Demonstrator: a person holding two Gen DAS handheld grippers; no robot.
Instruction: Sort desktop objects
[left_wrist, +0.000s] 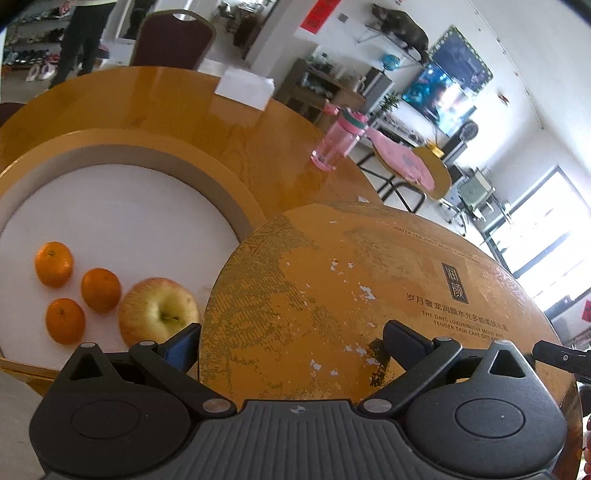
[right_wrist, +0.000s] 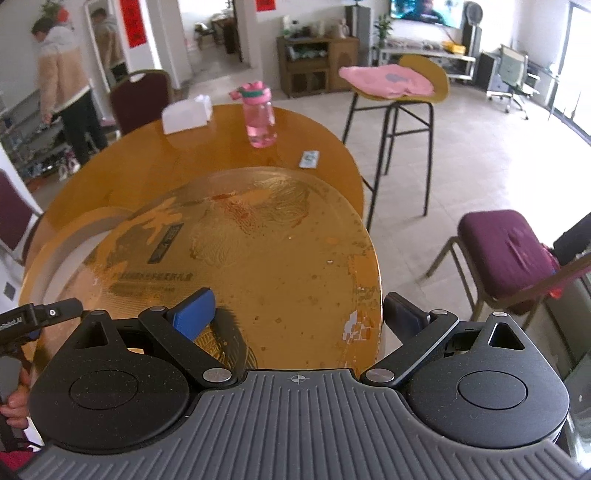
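Observation:
A round golden lid (left_wrist: 351, 277) with printed text fills the middle of both views (right_wrist: 266, 251). It lies over the right part of a round golden box (left_wrist: 221, 177) with a white floor. In the box sit an apple (left_wrist: 159, 310) and three oranges (left_wrist: 101, 290). My left gripper (left_wrist: 293, 345) is open and straddles the lid's left rim, its blue finger outside and the other over the lid. My right gripper (right_wrist: 299, 314) is open and straddles the right rim the same way, blue finger over the lid. In the right wrist view only the box's left rim (right_wrist: 55, 240) shows.
The box stands on a round wooden table (right_wrist: 147, 158) with a pink water bottle (right_wrist: 260, 118), a white tissue box (right_wrist: 186, 114) and a small packet (right_wrist: 309, 159). A stool with a pink cloth (right_wrist: 388, 83) and a purple chair (right_wrist: 506, 251) stand right. A person (right_wrist: 62, 85) stands far left.

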